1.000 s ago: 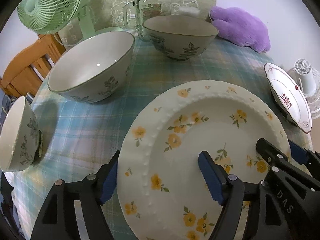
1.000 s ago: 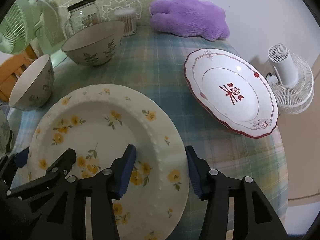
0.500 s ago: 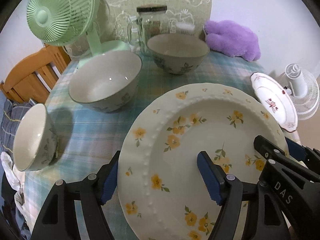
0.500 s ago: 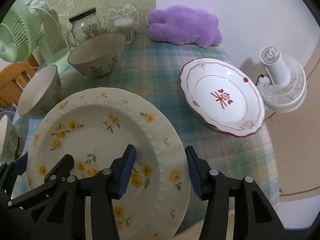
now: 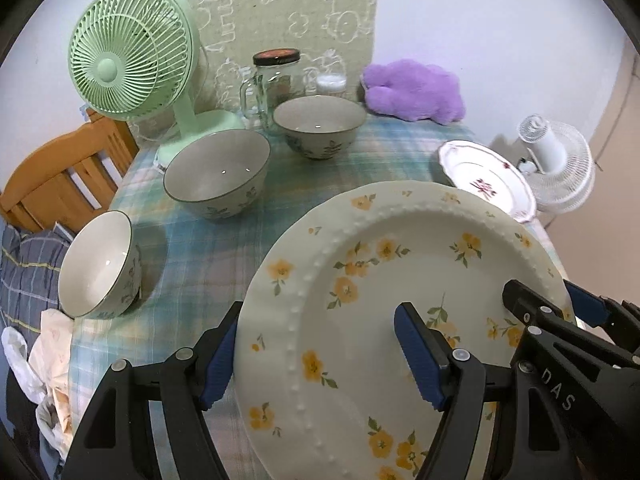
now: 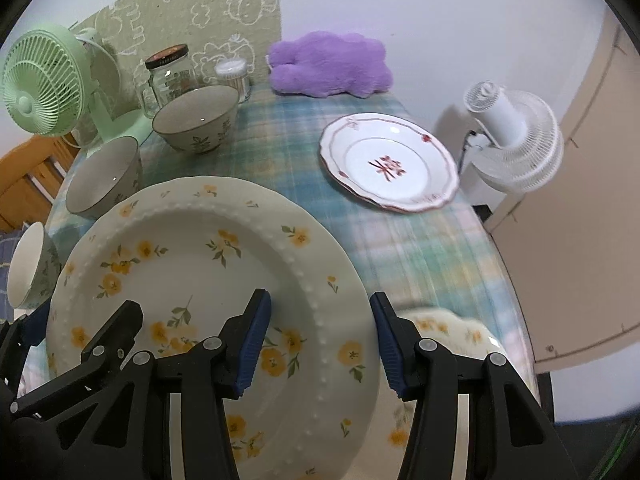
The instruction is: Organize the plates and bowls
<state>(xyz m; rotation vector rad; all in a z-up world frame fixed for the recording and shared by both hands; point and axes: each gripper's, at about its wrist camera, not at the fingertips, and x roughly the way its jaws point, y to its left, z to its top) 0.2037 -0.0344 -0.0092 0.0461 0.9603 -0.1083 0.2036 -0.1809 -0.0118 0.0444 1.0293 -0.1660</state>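
Left gripper [image 5: 316,354]: clamped on left rim of yellow-flowered plate [image 5: 380,280]. Plate: held tilted above the table [image 5: 224,248], three bowls [image 5: 216,172] to its left. Right gripper [image 6: 320,334]: clamped on right rim. Red-trimmed plate [image 6: 390,162]: resting far right.

Plate [image 6: 192,264] at centre, a second plate [image 6: 456,332] under its 4 o'clock edge; three bowls [image 5: 218,174] run 9 to 11 — dish [image 6: 390,164] at 1, fan [image 5: 128,60] and jar [image 5: 276,76] behind.
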